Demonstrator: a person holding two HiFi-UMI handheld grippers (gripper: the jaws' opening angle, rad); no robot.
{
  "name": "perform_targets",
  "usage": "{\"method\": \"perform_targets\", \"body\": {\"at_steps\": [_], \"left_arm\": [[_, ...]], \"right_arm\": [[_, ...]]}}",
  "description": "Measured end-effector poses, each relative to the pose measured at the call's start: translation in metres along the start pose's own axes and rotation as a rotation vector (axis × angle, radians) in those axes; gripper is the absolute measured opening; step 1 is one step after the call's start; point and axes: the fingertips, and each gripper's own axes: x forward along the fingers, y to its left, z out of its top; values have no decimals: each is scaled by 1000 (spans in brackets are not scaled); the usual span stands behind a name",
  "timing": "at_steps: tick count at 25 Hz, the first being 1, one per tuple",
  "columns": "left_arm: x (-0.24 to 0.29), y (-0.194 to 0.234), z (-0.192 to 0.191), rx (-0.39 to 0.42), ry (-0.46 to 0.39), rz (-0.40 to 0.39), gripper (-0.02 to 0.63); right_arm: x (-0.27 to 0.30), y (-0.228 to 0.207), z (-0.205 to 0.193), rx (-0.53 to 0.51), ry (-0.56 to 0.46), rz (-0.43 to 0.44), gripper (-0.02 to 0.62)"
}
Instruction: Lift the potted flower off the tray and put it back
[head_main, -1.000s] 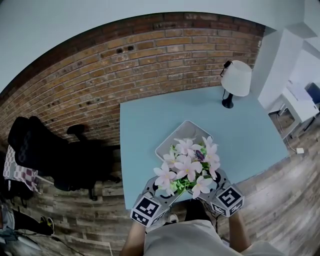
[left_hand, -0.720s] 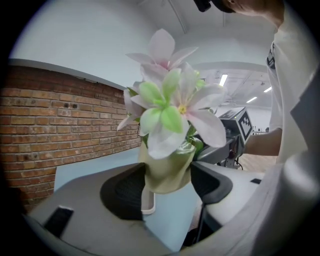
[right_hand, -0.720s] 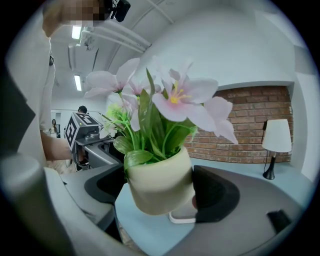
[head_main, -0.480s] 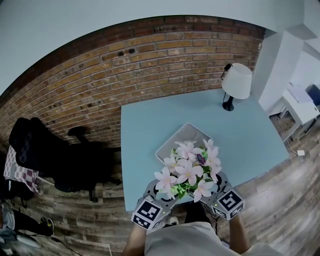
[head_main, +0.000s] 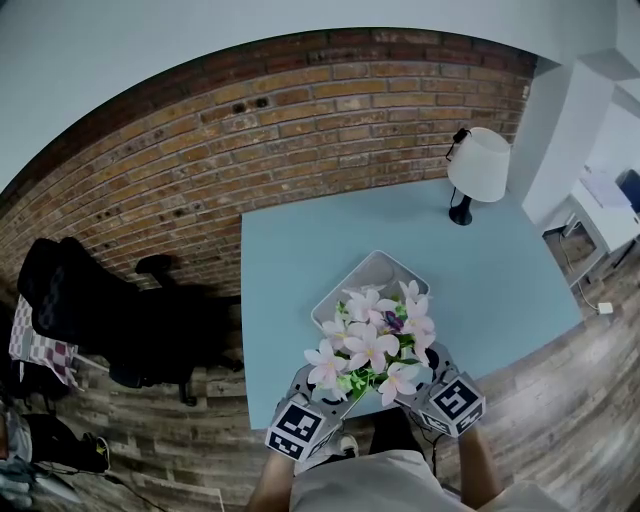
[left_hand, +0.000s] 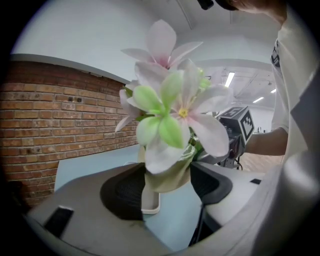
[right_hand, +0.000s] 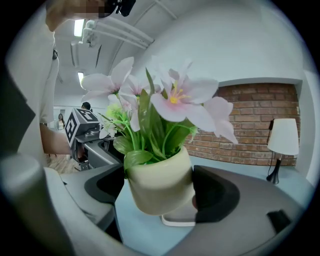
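Observation:
The potted flower (head_main: 372, 345), pink-white blooms in a cream pot (right_hand: 160, 187), hangs in the air over the near edge of the blue table (head_main: 300, 250). My left gripper (head_main: 335, 398) is shut on the pot (left_hand: 167, 177) from the left and my right gripper (head_main: 415, 385) from the right. In both gripper views the pot fills the gap between the dark pads. The white tray (head_main: 370, 275) lies on the table just beyond the flowers. Its rim shows below the pot in the left gripper view (left_hand: 150, 206) and the right gripper view (right_hand: 180, 219).
A white-shaded lamp (head_main: 478, 165) stands at the table's far right corner, also seen in the right gripper view (right_hand: 282, 137). A brick wall (head_main: 300, 110) runs behind the table. A black chair (head_main: 80, 310) stands on the wooden floor to the left.
The pot stays held between both grippers just in front of the tray. Only the view has shifted slightly.

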Motion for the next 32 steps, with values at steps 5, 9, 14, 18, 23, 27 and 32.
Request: {"method": "perform_targets", "body": {"at_steps": [5,9,14,18,23,27,32], "left_arm": [[13,13,-6,-13,14,17,310],[29,32,-5,-26,29,15,310],[53,57,-5,-30,40,28,308],[73,72,-10,-24,64,37,308],[93,92,-24,-35,99,44,308],[112,107,-35,-60,119,48,308],[132,125,-52,-80,149,63,307]], "right_arm": [[14,-13,-7,-5,14,18,451],[30,-32,-8,-3,26,26,451],[53,-60,-11,0,36,41,451],[68,-79,-19,14,36,56,451],[90,-98,-34,23,61,71,451],[107,-116,-46,23,84,88,451],[128,-132,-65,33,111,106,451]]}}
